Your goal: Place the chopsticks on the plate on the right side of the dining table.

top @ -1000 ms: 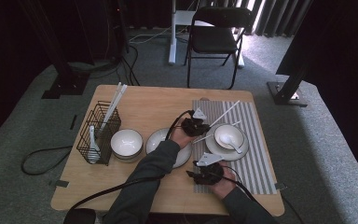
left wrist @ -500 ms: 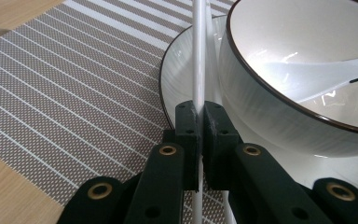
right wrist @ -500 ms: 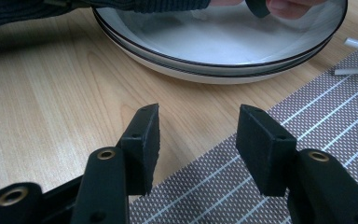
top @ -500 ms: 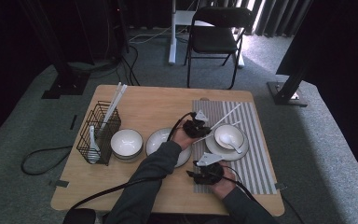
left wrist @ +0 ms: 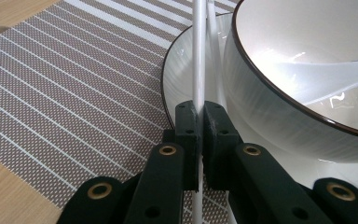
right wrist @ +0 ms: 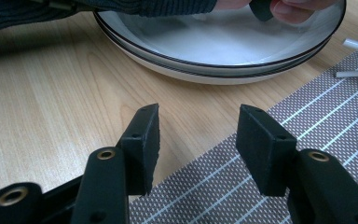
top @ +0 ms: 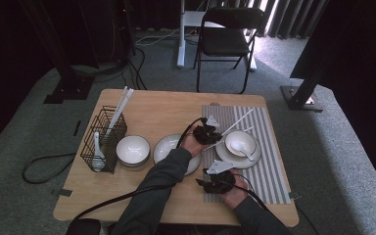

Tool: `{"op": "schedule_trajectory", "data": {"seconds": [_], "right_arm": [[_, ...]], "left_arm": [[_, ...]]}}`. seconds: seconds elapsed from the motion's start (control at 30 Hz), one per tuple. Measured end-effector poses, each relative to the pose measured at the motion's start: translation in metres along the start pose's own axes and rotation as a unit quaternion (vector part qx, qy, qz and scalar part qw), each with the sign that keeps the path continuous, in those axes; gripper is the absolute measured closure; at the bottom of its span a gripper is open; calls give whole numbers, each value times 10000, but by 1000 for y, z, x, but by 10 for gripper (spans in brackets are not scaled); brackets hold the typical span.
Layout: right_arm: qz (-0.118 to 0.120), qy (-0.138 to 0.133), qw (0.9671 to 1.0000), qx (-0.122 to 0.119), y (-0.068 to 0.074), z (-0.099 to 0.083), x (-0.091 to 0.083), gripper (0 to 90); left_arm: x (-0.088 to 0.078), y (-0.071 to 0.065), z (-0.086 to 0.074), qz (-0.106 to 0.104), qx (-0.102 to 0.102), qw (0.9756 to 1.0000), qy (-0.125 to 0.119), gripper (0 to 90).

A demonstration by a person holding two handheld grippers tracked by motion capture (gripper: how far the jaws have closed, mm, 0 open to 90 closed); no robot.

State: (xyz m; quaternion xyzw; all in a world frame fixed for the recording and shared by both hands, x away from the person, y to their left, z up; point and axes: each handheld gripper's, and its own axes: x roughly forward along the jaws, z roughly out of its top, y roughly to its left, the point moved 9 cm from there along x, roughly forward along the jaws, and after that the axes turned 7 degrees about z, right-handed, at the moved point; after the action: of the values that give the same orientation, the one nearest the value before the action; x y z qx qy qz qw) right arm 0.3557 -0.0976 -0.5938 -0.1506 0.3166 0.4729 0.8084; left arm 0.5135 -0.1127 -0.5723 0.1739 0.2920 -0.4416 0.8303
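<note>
White bowl holding spoon, wire basket with chopsticks

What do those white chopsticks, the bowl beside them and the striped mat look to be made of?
Chopsticks: probably smooth plastic, uniformly white with a slight sheen. Bowl: likely glazed ceramic, glossy white with reflections and a dark rim line. Mat: seemingly woven vinyl or fabric, with a visible fine mesh texture.
</note>
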Motion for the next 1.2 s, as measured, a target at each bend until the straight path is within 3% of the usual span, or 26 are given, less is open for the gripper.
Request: {"op": "schedule_trajectory", "data": {"seconds": [0.77,1.2], "right_arm": [[-11,9,10000,-23,0,0,0,490],[-11,14,10000,-25,0,0,0,490]], "left_arm": [[1,-4,6,13,59,10000,-25,861],[4,-4,1,49,76,9999,48,859]]}}
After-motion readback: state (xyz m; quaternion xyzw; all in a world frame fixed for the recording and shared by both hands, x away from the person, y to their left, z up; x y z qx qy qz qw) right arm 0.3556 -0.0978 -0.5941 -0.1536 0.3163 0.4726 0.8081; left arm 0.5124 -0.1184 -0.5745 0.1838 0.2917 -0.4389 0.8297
